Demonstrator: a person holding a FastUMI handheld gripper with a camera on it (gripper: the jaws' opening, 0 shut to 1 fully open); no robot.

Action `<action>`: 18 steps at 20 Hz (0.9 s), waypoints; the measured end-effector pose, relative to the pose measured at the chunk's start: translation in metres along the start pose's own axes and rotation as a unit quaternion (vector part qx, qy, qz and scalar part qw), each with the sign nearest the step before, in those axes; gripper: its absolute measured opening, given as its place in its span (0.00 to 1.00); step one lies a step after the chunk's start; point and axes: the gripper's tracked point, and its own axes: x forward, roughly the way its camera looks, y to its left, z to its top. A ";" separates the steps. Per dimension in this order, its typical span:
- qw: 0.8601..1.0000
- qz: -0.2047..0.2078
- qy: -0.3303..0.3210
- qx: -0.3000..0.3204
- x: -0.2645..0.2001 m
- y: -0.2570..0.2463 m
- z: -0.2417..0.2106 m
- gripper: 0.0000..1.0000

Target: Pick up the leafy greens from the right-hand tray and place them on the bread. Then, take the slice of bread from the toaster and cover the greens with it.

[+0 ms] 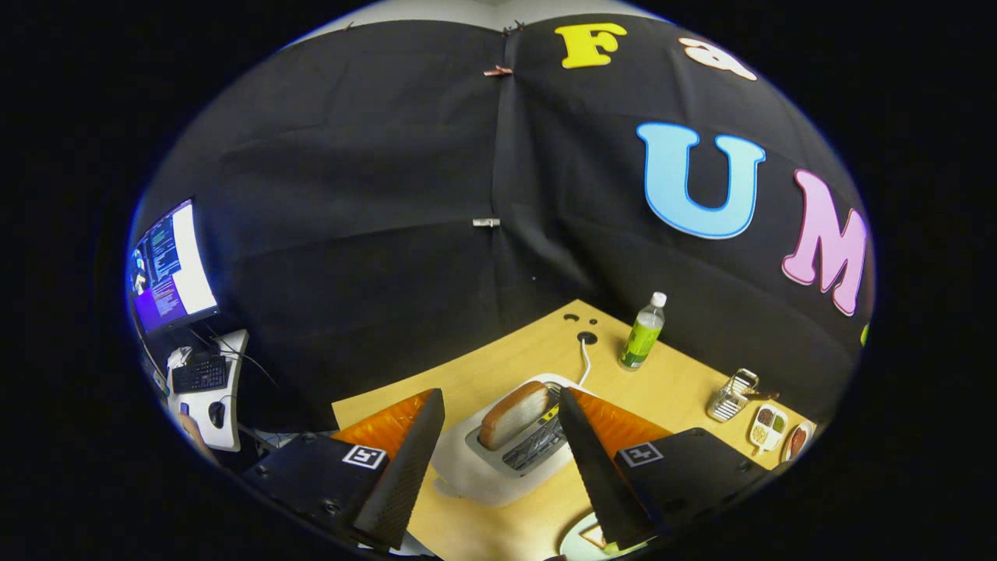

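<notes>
A white toaster [498, 460] stands on the wooden table [678, 382], just ahead of and between my fingers. A browned slice of bread [514, 413] sticks up from its far slot; the near slot looks empty. My gripper [498, 401] hovers above the toaster, open wide, with nothing between the fingers. Below the right finger shows the rim of a white plate [580, 538]; what lies on it is mostly hidden. A small compartment tray [767, 427] with bits of food sits far off to the right.
A green bottle [642, 333] stands behind the toaster near the table's back edge. A small wire rack [732, 396] is beside the compartment tray, with another dish [796, 441] past it. The toaster's white cord [584, 360] runs to a hole in the table. A monitor [171, 269] and keyboard [200, 374] are off to the left.
</notes>
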 end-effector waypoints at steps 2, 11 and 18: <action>0.999 -0.016 0.035 0.004 0.024 -0.002 -0.017 0.92; 0.990 -0.085 0.093 0.063 0.081 -0.024 -0.045 0.89; 0.973 -0.111 0.119 0.161 0.080 -0.024 -0.063 0.25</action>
